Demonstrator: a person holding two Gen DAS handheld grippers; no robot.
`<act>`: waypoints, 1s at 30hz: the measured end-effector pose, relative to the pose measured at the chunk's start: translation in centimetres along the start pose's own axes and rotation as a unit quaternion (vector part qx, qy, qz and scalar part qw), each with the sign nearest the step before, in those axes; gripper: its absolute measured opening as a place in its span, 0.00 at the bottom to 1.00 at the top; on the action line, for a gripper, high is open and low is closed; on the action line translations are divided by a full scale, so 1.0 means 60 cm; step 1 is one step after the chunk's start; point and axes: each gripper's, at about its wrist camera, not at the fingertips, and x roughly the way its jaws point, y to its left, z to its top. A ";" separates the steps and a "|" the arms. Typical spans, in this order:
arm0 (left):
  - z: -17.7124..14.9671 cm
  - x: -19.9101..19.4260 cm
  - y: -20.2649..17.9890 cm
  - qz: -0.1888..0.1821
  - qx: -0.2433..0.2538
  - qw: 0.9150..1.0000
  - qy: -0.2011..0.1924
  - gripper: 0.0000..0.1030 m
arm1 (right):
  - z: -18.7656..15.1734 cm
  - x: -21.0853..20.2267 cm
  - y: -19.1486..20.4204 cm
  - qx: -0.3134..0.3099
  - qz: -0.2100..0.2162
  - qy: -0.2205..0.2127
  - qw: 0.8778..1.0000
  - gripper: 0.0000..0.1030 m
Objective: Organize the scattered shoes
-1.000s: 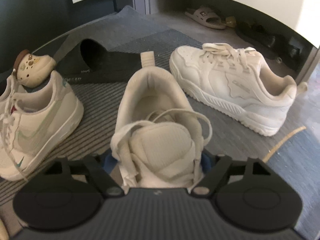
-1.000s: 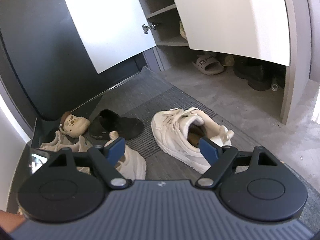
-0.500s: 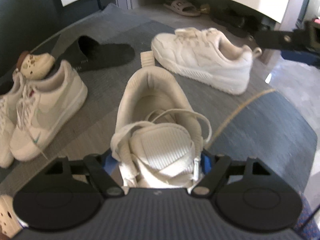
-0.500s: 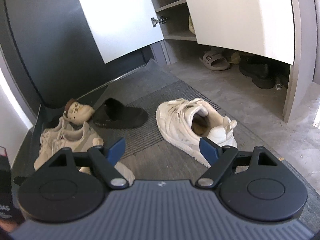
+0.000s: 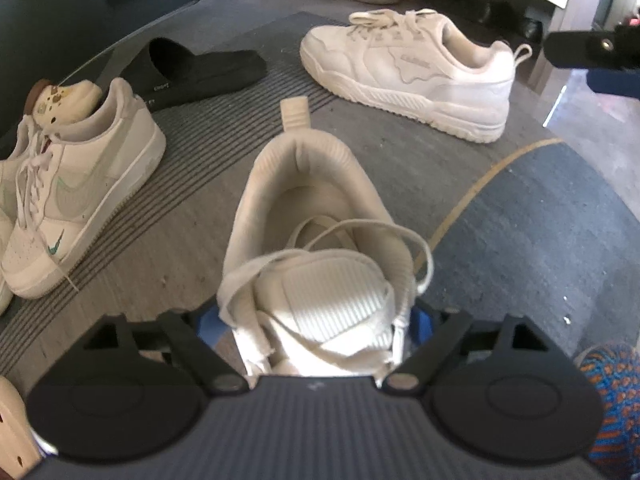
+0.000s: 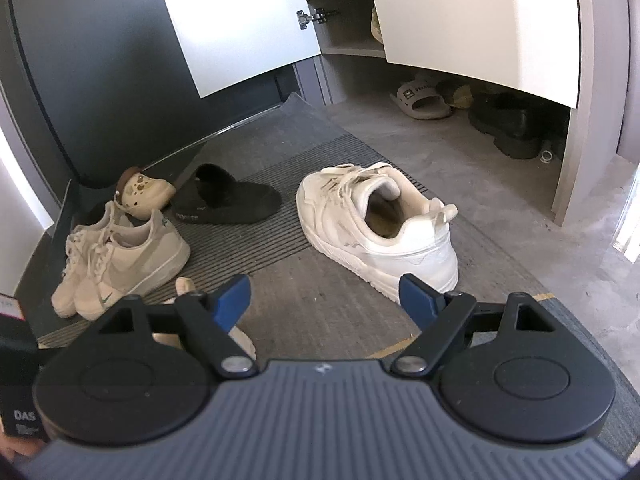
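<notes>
My left tongs (image 5: 320,320) pinch the sneaker (image 5: 316,240) by its tongue and laces, heel hanging away from me above the mat (image 5: 520,248). That grip is soft; I judge the shoe could twist or slide free, and its loose lace (image 5: 416,256) could snag. My right tongs (image 6: 325,296) gape, holding nothing, near the mate (image 6: 376,220), before the cabinet (image 6: 472,20).

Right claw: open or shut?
Open: the right claw has blue fingertips spread wide with only doormat between them.
</notes>
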 end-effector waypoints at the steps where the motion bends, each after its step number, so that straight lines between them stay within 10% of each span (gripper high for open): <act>1: 0.003 0.000 0.000 0.002 -0.001 1.000 0.006 0.87 | -0.001 0.000 -0.001 -0.001 0.001 0.001 1.000 0.81; 14: 0.007 -0.129 0.008 0.036 0.048 0.998 -0.026 0.97 | 0.011 -0.026 -0.014 0.000 -0.021 -0.049 0.999 0.81; 23: -0.056 -0.199 0.126 0.147 -0.071 0.986 -0.043 0.97 | -0.024 -0.028 0.030 -0.049 0.030 -0.003 0.998 0.81; 30: -0.113 -0.235 0.206 0.164 -0.183 0.967 -0.061 0.97 | -0.009 -0.024 0.073 -0.100 0.054 0.049 0.992 0.81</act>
